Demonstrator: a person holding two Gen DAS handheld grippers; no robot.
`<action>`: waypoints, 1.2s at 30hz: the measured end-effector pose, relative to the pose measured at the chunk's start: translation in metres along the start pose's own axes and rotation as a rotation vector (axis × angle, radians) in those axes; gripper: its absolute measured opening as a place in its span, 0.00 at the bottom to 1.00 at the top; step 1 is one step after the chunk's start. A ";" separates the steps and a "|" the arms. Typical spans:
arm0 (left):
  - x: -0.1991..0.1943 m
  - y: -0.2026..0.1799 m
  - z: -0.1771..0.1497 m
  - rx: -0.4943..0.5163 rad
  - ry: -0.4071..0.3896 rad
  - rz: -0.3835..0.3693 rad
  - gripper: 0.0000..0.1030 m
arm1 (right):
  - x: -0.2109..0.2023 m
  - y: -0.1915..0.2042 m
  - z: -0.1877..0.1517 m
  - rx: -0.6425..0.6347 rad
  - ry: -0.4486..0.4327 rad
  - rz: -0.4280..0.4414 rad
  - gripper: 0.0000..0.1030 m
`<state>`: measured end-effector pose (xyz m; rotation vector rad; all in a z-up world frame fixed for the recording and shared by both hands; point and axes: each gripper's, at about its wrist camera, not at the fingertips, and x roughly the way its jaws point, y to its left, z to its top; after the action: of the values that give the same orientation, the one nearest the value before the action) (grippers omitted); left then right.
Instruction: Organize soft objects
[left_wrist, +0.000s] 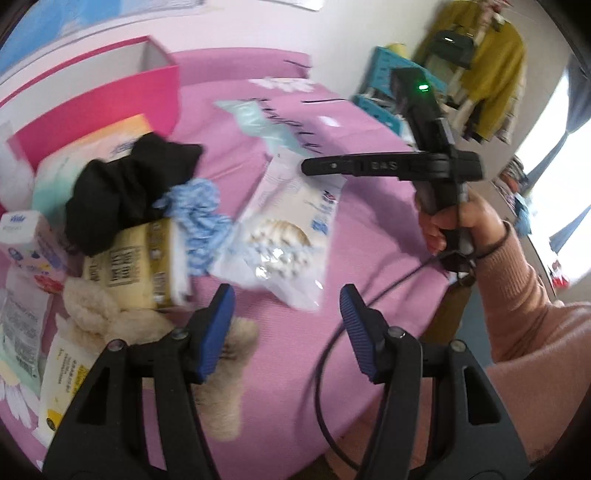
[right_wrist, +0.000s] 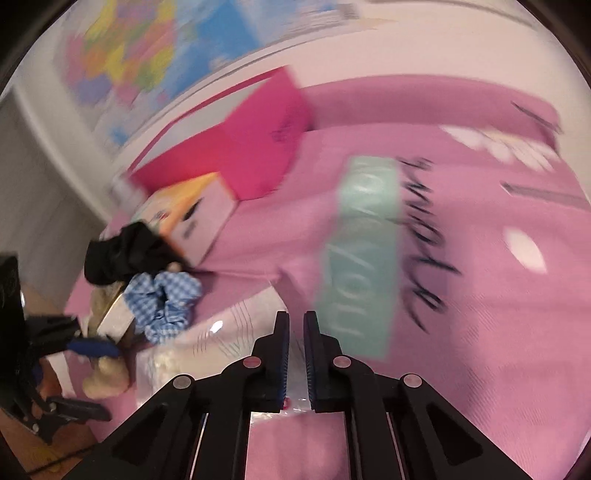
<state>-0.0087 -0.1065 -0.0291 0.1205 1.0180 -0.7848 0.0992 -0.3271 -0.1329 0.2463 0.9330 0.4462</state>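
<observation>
I have the right tool (right_wrist: 295, 354) pinched on the top edge of the cotton-swab bag (left_wrist: 291, 236), a thin clear pouch lying flat on the pink bed (left_wrist: 369, 206). In the right wrist view the pads are nearly together with a sliver of plastic film between them, so I read this as a hold on the bag's seal, not its body. The left wrist view shows the same tool from the side, its tip over the bag's upper end. The picture is smeared with motion, so I cannot judge how deep the bite is.

My left tool (left_wrist: 286, 332) hangs with its fingers well apart and nothing between them, over the bed just beside a beige plush (left_wrist: 221, 376).

The target, I take it, is the pink box (left_wrist: 122, 92) at the back, beyond the pile of tissue packs, a black scrunchie (left_wrist: 125, 192) and a blue checked scrunchie (left_wrist: 199, 221).

To do this step well I would lift slowly and straight up first, watching whether the film slips. The bag is slick and bottom-heavy with swabs, so it will swing; I would carry it high enough to clear the pile, and let go only once it hangs inside the box walls.
</observation>
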 end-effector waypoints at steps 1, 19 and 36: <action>0.002 -0.004 0.000 0.014 0.009 -0.013 0.59 | -0.005 -0.007 -0.005 0.030 -0.005 -0.006 0.07; 0.066 -0.002 0.034 -0.028 0.238 0.032 0.59 | -0.029 -0.028 -0.041 0.195 -0.060 0.096 0.10; 0.039 0.021 0.033 -0.137 0.036 -0.240 0.58 | -0.038 -0.015 -0.056 0.208 -0.097 0.318 0.11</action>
<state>0.0387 -0.1264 -0.0476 -0.1082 1.1303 -0.9295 0.0379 -0.3577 -0.1436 0.6058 0.8478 0.6246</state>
